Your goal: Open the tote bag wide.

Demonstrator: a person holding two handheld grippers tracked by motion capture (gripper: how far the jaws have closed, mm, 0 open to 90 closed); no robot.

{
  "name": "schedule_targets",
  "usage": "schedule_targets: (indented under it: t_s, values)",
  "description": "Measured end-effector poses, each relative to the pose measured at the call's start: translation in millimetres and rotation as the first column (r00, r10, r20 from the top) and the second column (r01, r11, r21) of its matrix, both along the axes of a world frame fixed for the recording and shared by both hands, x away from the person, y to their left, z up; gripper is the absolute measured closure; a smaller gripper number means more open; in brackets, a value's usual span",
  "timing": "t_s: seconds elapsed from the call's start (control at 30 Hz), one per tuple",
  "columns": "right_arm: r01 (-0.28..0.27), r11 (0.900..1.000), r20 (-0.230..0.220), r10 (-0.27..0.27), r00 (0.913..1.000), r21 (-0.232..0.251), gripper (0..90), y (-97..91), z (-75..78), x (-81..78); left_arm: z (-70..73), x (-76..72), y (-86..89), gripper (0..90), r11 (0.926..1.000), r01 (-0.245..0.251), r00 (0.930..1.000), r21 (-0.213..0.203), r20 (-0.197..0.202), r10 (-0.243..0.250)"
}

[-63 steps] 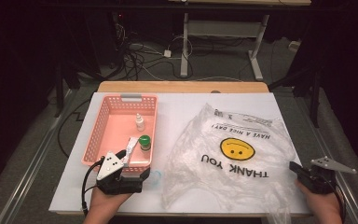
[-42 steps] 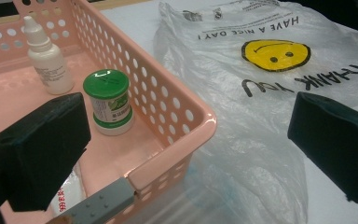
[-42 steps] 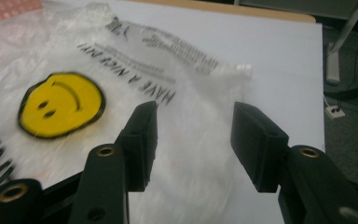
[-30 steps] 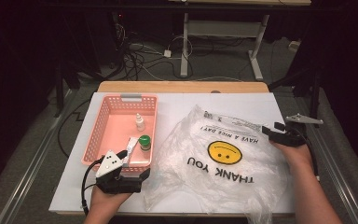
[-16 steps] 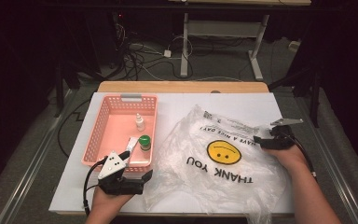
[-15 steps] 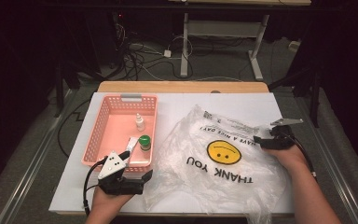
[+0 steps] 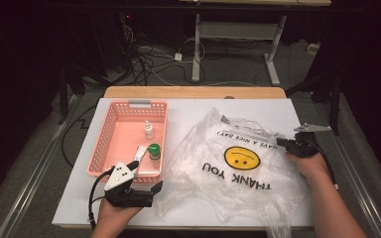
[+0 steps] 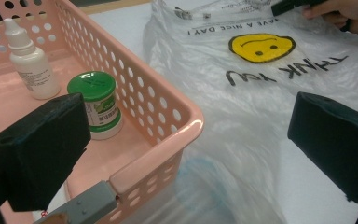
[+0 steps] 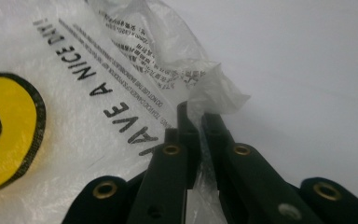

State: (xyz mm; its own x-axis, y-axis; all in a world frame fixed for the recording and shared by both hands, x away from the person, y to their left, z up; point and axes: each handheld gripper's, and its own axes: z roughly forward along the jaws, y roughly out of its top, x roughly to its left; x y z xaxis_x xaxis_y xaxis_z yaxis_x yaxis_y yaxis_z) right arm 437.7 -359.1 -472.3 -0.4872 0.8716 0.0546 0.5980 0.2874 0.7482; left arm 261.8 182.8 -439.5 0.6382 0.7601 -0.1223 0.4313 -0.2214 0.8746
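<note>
Tongs (image 9: 196, 122) of right hand pinch plastic bag (image 9: 74, 93) edge.

At nine o'clock of our left gripper (image 7: 155, 189) the pink basket (image 7: 110, 130) walls things off, bottles inside. From three o'clock the crumpled plastic bag (image 7: 238, 173) blankets the table middle. We see bare white table (image 7: 188, 111) at twelve o'clock, beyond basket and bag, an open lane.

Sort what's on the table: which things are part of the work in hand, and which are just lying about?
In the job:
- plastic bag, its edge pinched in the right tongs
- left tongs, open at the bag's near corner

Lying about:
- pink basket
- dropper bottle
- green-lidded jar
</note>
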Motion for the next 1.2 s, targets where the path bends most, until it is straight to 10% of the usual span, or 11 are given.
schedule_targets:
  t_s: [0.17, 0.63, 1.03, 1.2]
  values:
    - [0.153, 0.9872, 0.048, -0.155, 0.9867, 0.044, 90.0, -20.8, 11.5, 11.0, 1.0, 0.0, 1.8, 0.0, 1.0000, -0.005, 1.0000, -0.003, 0.003, 0.005]
    - [0.341, 0.9379, 0.076, -0.345, 0.9354, 0.064, 89.6, -61.1, 13.9, -4.0, 3.8, 2.1, 7.0, 0.0, 0.9995, -0.014, 0.9999, -0.027, -0.002, 0.014]
    - [0.266, 0.9630, 0.079, -0.269, 0.9600, 0.044, 82.2, -43.5, 2.1, -48.1, 4.3, 4.6, 7.0, 0.0, 0.9998, -0.017, 0.9998, -0.012, -0.005, 0.017]
    - [0.222, 0.9740, 0.101, -0.226, 0.9689, 0.043, 50.5, -35.8, 6.5, -61.6, 3.0, 4.5, 9.7, 0.0, 0.9995, -0.007, 1.0000, -0.030, 0.003, 0.007]
